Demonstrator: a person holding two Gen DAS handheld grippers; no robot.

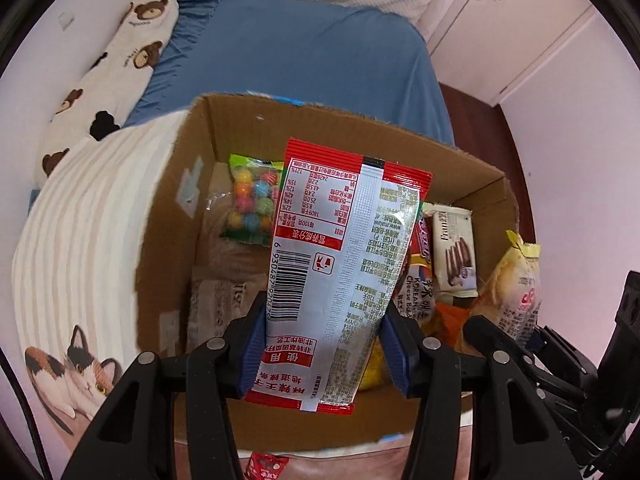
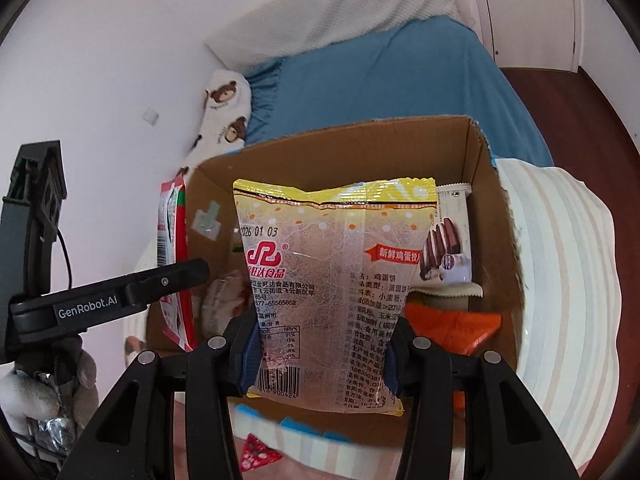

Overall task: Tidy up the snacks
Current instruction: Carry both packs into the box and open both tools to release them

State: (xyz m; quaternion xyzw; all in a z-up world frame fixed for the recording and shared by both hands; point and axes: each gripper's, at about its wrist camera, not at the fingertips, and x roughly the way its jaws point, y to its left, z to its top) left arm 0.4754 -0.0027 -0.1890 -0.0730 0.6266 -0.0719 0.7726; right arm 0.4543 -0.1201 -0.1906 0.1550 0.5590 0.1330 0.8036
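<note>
The left gripper (image 1: 324, 344) had its jaws clenched on a red and silver snack packet (image 1: 344, 272), the blue pads pressing its two long edges near the lower end. The packet's long axis ran away from the camera, its serrated far end pointing out over the open cardboard box (image 1: 360, 128), printed back with barcode facing the lens.

The right gripper (image 2: 322, 356) likewise had its jaws grasping a yellow-edged clear bag (image 2: 332, 276) by its sides near the bottom seam. That bag stood with its long axis pointing away from the camera as well, sealed top edge farthest, over the same box.

In the left wrist view one small bag of coloured candy balls (image 1: 254, 200) lay at the far left of the box floor, one white wafer packet (image 1: 454, 252) stood at the right, and one orange wrapper (image 1: 452, 316) sat below it. A packet with Korean cheese lettering (image 1: 416, 288) showed partly behind the held one.

The box rested on a white striped blanket (image 1: 88, 224) on a bed with one blue sheet (image 1: 300, 48). One bear-print pillow (image 1: 120, 60) lay along the left wall, and a small red packet (image 1: 266, 466) lay near the box's near side.
</note>
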